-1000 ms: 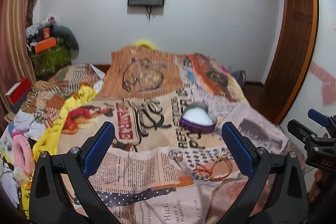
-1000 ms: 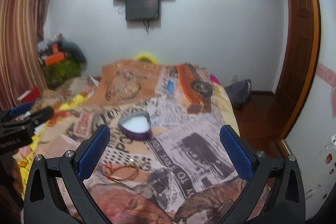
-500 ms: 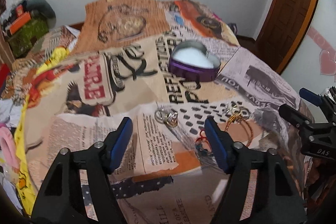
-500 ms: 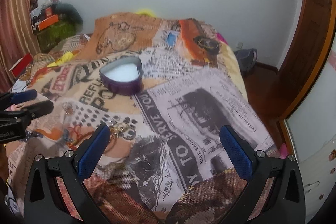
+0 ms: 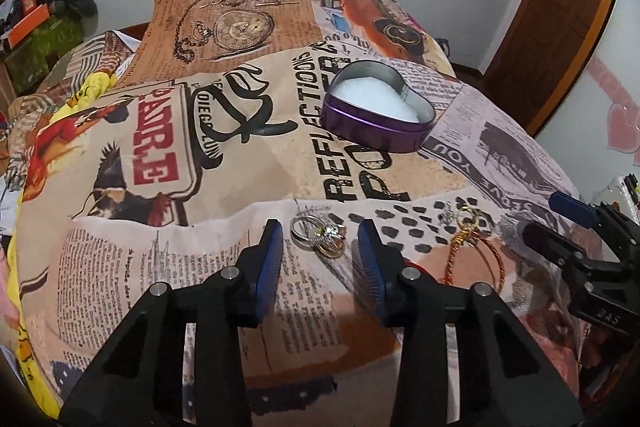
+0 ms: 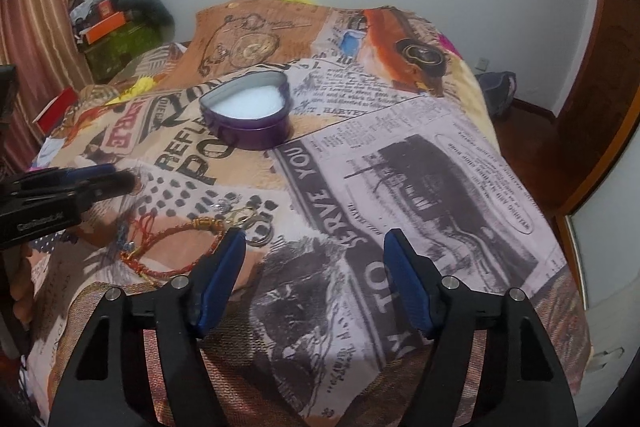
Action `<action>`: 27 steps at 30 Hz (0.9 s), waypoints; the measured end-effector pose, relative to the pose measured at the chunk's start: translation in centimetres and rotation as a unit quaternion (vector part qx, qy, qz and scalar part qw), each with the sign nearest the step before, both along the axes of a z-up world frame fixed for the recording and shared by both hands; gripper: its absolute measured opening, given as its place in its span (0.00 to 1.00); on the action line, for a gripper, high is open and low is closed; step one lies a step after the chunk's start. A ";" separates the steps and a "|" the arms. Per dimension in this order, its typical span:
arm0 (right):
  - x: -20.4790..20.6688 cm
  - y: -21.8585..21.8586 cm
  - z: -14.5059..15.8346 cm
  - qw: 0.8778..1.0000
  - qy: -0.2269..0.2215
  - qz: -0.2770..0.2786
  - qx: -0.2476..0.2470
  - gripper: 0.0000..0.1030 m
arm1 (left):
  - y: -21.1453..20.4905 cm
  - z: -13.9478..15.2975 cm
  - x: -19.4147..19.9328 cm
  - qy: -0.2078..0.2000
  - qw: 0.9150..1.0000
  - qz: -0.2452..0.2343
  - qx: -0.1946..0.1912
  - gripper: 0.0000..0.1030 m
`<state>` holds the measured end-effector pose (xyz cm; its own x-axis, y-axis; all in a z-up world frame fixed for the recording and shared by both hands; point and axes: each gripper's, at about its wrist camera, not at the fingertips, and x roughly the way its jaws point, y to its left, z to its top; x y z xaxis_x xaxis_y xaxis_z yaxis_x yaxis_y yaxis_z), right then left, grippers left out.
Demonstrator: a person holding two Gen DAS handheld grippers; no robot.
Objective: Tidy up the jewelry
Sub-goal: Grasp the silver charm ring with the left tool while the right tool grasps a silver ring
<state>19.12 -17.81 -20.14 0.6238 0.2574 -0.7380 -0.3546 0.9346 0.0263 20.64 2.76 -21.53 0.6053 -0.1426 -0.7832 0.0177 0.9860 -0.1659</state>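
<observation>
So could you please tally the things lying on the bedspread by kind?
Purple heart-shaped tin: 1
Silver and gold ring cluster: 1
Red-gold braided bracelet: 1
Small gold clasp pieces: count unclear
Total: at least 4

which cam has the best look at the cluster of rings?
Left wrist: the rings lie sharp and unblocked just ahead of the left gripper, between its open jaws. Right wrist: that gripper's side hides nearly all of them.
</observation>
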 end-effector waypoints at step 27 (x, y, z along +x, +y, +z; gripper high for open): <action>1.1 3.1 -2.2 0.996 0.045 0.075 -0.004 0.35 | -0.5 1.1 -1.6 -0.046 0.999 -0.014 0.020 0.29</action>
<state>20.19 -14.66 -22.32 0.5096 0.3365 -0.7919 -0.4872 0.8715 0.0568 19.06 2.26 -20.39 0.6706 -0.1302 -0.7304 0.0594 0.9907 -0.1221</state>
